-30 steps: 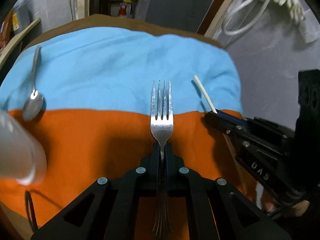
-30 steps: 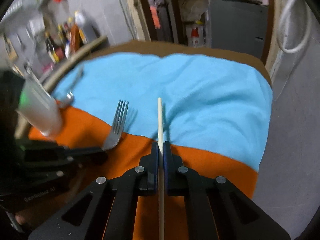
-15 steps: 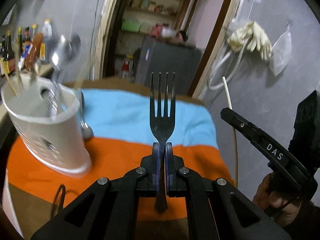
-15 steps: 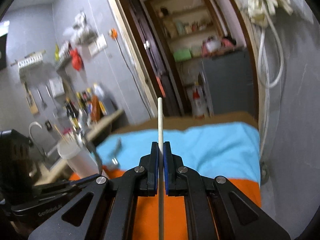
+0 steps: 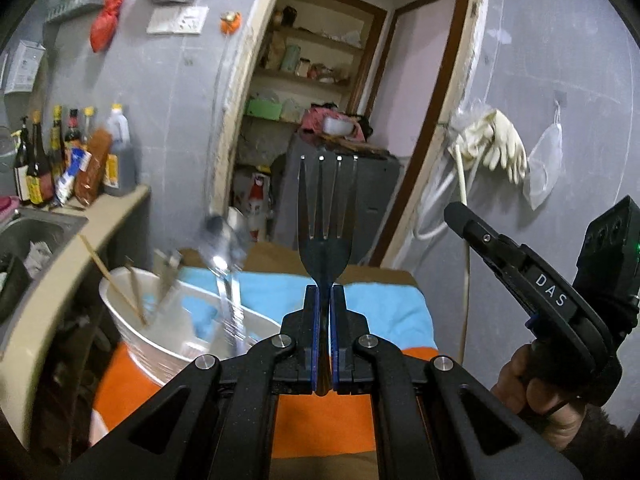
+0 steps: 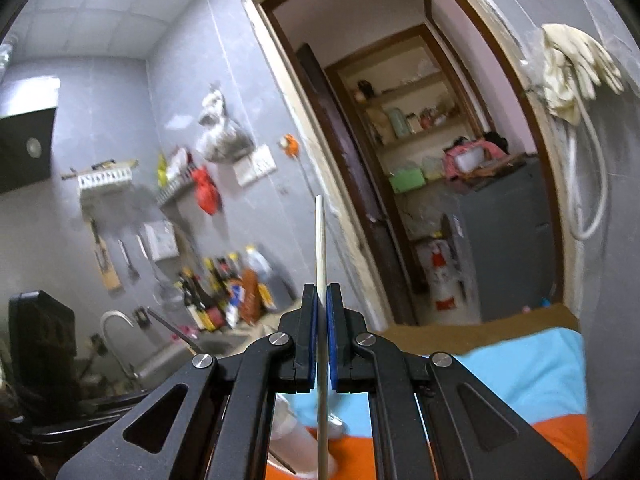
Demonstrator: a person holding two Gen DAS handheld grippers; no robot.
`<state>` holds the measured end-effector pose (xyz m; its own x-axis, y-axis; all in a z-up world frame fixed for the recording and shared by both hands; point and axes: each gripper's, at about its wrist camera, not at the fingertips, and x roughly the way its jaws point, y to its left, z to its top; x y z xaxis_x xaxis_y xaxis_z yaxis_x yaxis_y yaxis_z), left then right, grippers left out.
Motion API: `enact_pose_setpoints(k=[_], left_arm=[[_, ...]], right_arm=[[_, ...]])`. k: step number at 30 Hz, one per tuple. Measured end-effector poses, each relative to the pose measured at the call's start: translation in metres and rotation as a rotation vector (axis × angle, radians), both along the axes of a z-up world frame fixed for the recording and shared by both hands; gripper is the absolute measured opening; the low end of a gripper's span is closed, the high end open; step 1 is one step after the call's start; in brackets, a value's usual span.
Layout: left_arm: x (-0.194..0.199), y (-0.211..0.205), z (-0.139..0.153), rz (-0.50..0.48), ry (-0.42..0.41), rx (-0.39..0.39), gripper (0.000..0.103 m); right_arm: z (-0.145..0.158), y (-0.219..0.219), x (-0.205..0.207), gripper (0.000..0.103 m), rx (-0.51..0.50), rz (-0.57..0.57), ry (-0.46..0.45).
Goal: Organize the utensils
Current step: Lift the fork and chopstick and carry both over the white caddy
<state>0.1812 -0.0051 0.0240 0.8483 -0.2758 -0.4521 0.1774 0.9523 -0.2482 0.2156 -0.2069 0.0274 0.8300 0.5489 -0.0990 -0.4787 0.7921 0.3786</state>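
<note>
I am carrying two pieces toward the white holder, which is standing on the orange and blue cloth below and to the left of my left claw. To do this step well, I am judging that each piece needs tipping handle-down over the open mouth before I let go, and that the two should go in one at a time so my claws are not crowding each other above the rim. The holder is already holding a spoon and some sticks, so I am aiming for the free side of the opening.

My left claw is pinching the fork at its neck, jaws nearly closed, tines pointing up and away from me. My right claw is clamping a pale chopstick just as narrowly, the stick running straight through between the pads and standing above them. Nothing else is touching either claw, and both are hanging in the air above the cloth
</note>
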Motion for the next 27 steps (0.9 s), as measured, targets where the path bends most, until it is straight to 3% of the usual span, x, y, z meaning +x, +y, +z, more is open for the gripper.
enact_pose_setpoints(k=[8,13,18,27], left_arm=[[0.006,0.079,0.033,0.096,-0.068,0.006,0.003],[0.019,0.124,0.022,0.158,-0.086,0.002,0.003],[0.037,0.152,-0.002,0.194,-0.069,-0.012,0.003],[0.044,0.155,-0.035,0.181,-0.005,-0.008,0.003]], right_arm=[[0.019,0.049,0.01,0.003,0.126,0.068,-0.091],[0.006,0.075,0.019,0.003,0.154,0.064,-0.127],[-0.014,0.095,0.028,0.003,0.093,0.063,-0.159],[-0.048,0.11,0.036,0.003,-0.003,0.059,-0.156]])
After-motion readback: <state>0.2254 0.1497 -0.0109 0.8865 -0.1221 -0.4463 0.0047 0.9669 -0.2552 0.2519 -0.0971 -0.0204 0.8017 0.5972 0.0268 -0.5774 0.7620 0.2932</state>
